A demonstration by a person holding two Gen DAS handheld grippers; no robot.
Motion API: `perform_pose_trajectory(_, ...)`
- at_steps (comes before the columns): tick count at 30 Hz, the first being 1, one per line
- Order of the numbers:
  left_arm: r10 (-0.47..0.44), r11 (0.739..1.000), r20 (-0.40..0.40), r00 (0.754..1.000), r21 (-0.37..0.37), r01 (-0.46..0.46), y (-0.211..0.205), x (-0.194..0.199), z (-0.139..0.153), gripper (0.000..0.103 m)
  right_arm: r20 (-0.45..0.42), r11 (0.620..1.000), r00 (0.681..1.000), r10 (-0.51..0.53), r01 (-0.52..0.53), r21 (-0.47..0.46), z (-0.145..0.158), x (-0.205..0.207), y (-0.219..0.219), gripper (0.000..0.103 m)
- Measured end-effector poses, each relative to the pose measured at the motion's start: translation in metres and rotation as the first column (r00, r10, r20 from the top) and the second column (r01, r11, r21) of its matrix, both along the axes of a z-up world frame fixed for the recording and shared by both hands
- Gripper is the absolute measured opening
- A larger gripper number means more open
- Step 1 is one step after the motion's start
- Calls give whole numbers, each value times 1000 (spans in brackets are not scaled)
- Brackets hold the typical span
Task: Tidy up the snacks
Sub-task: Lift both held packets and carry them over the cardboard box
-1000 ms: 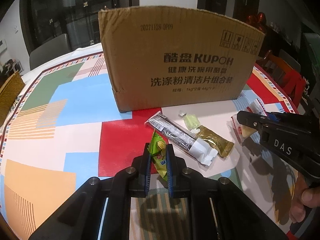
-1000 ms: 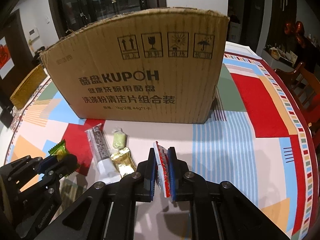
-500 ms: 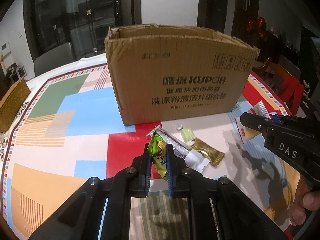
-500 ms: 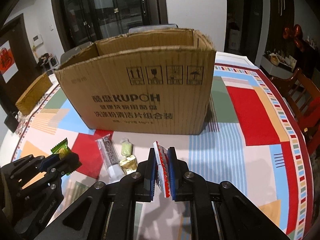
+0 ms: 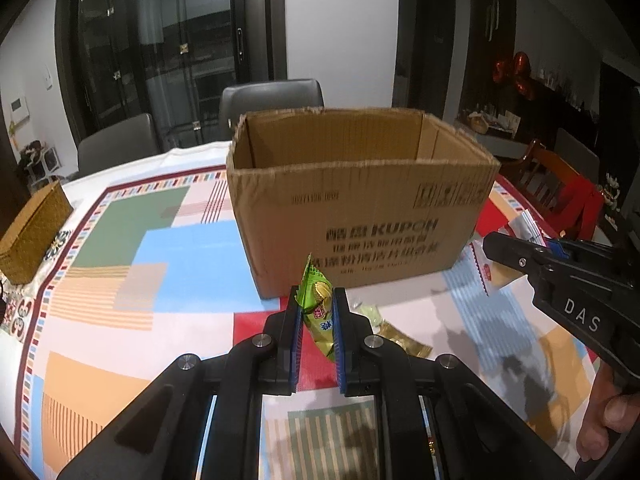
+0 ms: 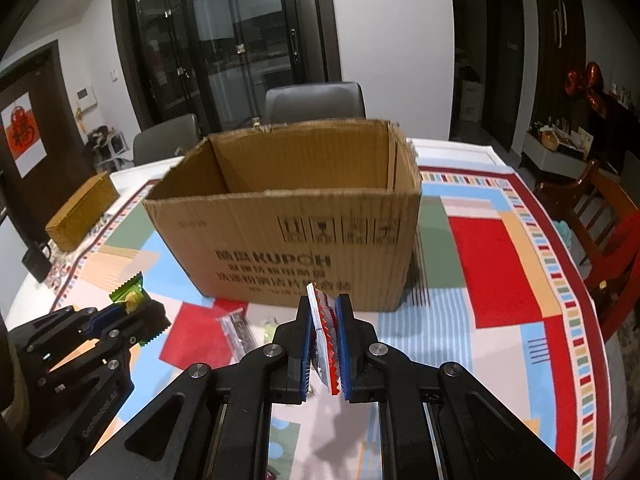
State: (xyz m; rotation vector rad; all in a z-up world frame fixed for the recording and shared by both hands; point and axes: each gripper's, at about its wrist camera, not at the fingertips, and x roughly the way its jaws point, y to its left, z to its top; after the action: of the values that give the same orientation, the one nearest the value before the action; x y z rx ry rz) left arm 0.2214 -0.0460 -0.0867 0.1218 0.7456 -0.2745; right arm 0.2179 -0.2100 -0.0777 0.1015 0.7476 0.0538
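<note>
An open cardboard box (image 5: 360, 216) stands on the patterned tablecloth; it also shows in the right wrist view (image 6: 296, 236). My left gripper (image 5: 317, 312) is shut on a green snack packet (image 5: 318, 308), held above the table in front of the box. My right gripper (image 6: 324, 320) is shut on a red and white snack packet (image 6: 322, 320), also raised before the box. The right gripper shows in the left wrist view (image 5: 560, 276), and the left gripper in the right wrist view (image 6: 132, 312). A silver packet (image 6: 236, 330), a gold packet (image 5: 400, 340) and a pale green candy (image 5: 370, 312) lie on the table.
A woven basket (image 5: 32, 232) sits at the table's left edge. Grey chairs (image 5: 272, 100) stand behind the box, and a red wooden chair (image 6: 608, 240) stands at the right. A dark object (image 6: 36, 262) sits near the left edge.
Both grippers have risen with their packets, so the box's open top and inside walls now show. The loose packets on the table have dropped lower in view.
</note>
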Motion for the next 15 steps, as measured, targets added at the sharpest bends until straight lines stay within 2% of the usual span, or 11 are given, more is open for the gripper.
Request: perform_pose_trajectory(15, -2, 1000, 83, 997, -24, 4, -2, 16, 44, 15, 92, 1000, 996, 14, -14, -3, 47, 5, 0, 12)
